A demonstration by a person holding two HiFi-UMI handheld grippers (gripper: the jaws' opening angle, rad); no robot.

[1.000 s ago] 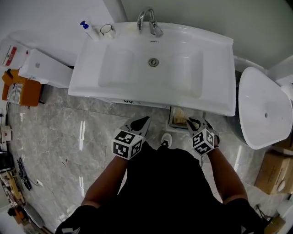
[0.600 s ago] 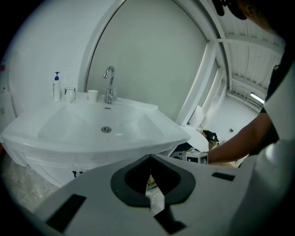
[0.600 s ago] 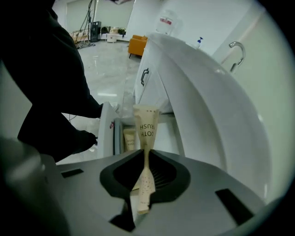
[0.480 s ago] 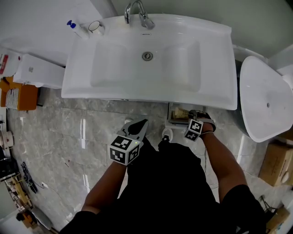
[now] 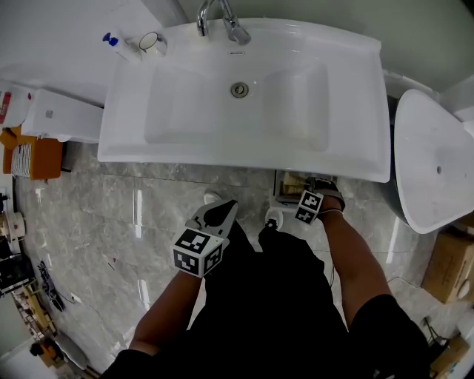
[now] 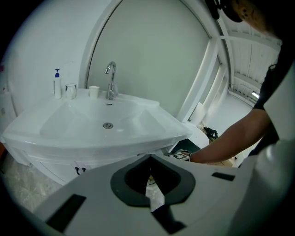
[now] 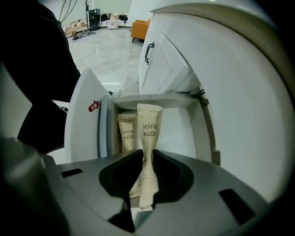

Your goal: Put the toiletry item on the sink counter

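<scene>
Under the sink [image 5: 244, 152], the right gripper [image 7: 146, 156] is pinching one of two toothbrush packets [image 7: 150, 124]. To its left, the left gripper [image 6: 150, 157] is hanging closed, empty.

White sink [image 5: 355, 111], back left corner: pump bottle [image 5: 118, 43], glass [image 5: 150, 42] just beside it, small white cup [image 6: 94, 91] near the faucet [image 5: 222, 18]. Basin bare. Grey marble floor [image 5: 111, 222] below. Open tray [image 7: 184, 133] under the sink's front edge; a tan packet [image 7: 126, 131] lies inside, against the left wall.

The sink [image 5: 348, 96] overhangs the drawer [image 7: 182, 133], narrowing access from above.
</scene>
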